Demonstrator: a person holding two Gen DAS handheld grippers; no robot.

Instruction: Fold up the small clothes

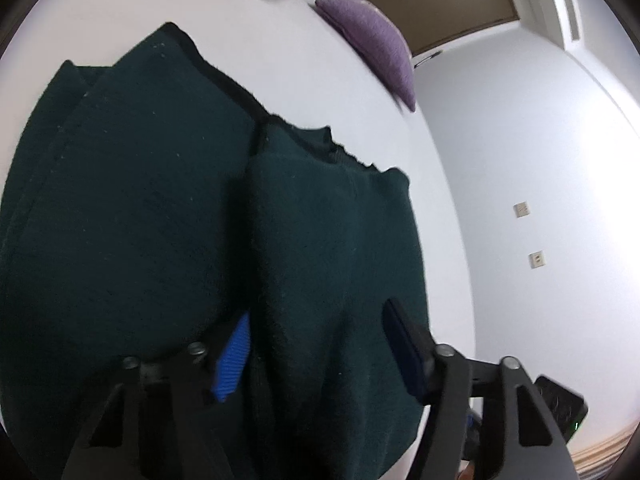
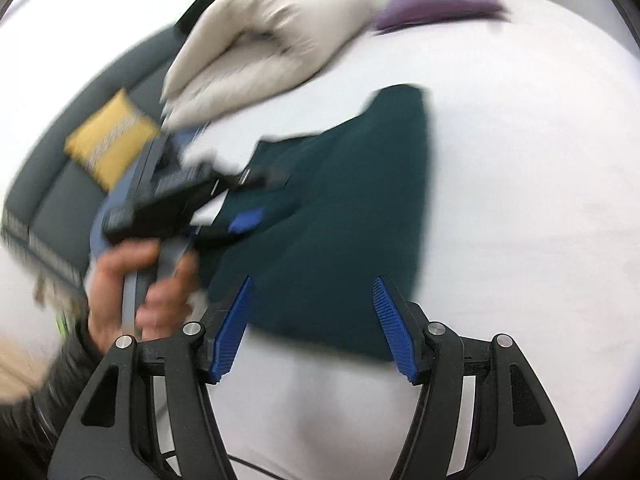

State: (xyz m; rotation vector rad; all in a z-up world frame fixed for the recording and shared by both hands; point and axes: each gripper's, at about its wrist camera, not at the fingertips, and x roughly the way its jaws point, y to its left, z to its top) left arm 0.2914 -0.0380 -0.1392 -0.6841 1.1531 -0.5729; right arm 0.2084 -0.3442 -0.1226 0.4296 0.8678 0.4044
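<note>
The white bed (image 2: 520, 200) carries everything. On it lies the dark green garment (image 2: 340, 200), partly folded, its long axis running away from both grippers toward the pillows. A cream folded duvet (image 2: 260, 48) and a purple pillow (image 2: 436, 0) sit beyond it, well apart and not in the way.

The left gripper (image 1: 316, 344) is the nearer: its fingers straddle a ridge of the cloth, released, the pads not visibly pressing. A hand (image 2: 132, 292) holds it.

The right gripper (image 2: 312, 328) hangs at the garment's near edge, jaws apart and empty. I judge the next fold calls for grasping that near edge.
</note>
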